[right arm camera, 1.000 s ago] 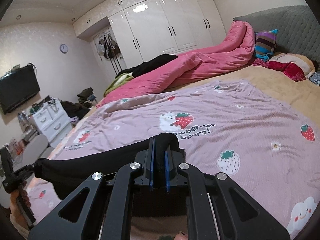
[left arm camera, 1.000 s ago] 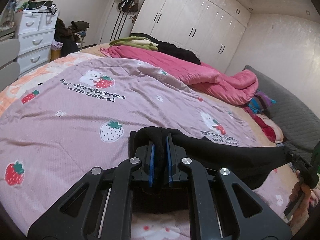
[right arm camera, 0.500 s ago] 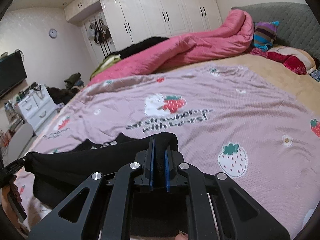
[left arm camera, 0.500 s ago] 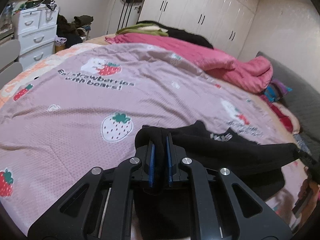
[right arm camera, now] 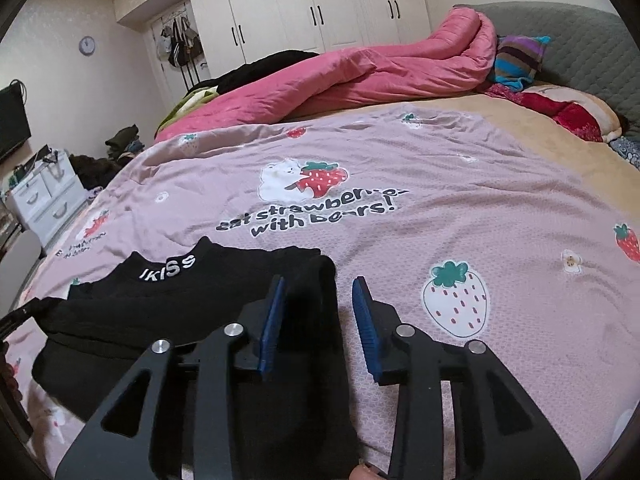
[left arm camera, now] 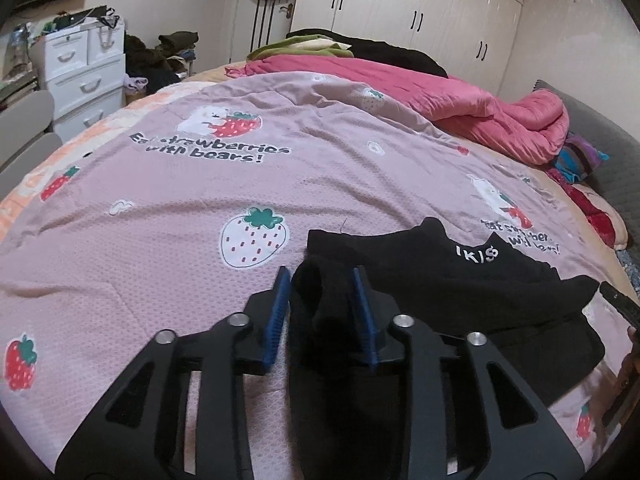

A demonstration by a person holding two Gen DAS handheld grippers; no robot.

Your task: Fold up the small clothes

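A black garment (left arm camera: 460,280) with white lettering at its collar lies folded on the pink strawberry bedspread (left arm camera: 160,240). My left gripper (left arm camera: 320,280) is low over its left end. Its jaws are opening, with a loose fold of the black cloth between the blue pads (left arm camera: 280,308) and a gap at the left one. In the right wrist view the garment (right arm camera: 160,304) spreads leftward over the bedspread (right arm camera: 440,220). My right gripper (right arm camera: 318,284) is opening too. The garment's right end lies between its jaws, against the left pad (right arm camera: 272,320) and apart from the right one.
A bunched pink duvet (left arm camera: 460,100) and dark clothes lie along the far side of the bed. Pillows (right arm camera: 560,108) and a grey headboard (right arm camera: 580,40) are at the right. White drawers (left arm camera: 84,76) stand left of the bed, with wardrobes (right arm camera: 320,8) behind.
Both grippers came down with the stretched black garment and laid it on the bedspread. Both pairs of jaws, shut on the cloth before, have now parted from it.
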